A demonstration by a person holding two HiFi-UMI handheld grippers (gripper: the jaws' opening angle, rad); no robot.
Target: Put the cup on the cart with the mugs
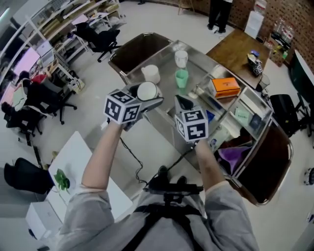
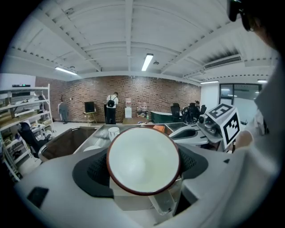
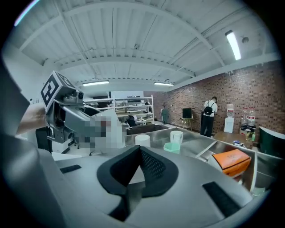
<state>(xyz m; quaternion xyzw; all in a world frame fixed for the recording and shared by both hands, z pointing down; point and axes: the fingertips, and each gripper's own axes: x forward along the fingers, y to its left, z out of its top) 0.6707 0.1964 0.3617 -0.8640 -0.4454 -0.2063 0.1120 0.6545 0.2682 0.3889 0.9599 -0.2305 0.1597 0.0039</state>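
**While the cup rides in the left gripper, the cart lies just ahead**

Where the person's forearms reach out, both grippers are raised side by side, near each other.

Left gripper [image 2: 143, 165]: jaws wide, pads clamped on both sides of the cup [image 1: 146, 90]. Cup is white inside with a dark red rim, its mouth turned back toward the gripper's camera. It is held in the air; in the head view it shows against the cart's near edge.

Right gripper [image 3: 138, 153]: pads meet at the tips, nothing between them.

Beyond: steel cart [image 1: 162, 115]. On its top stand a white mug [image 1: 151, 73], a green mug [image 1: 181, 78] and, farther back, a pale mug [image 1: 181, 58], all apart. Orange box [image 1: 225, 87] to the right of them.

Farther: wooden table [image 1: 235, 49]; a person [image 1: 219, 14] standing by the brick wall.
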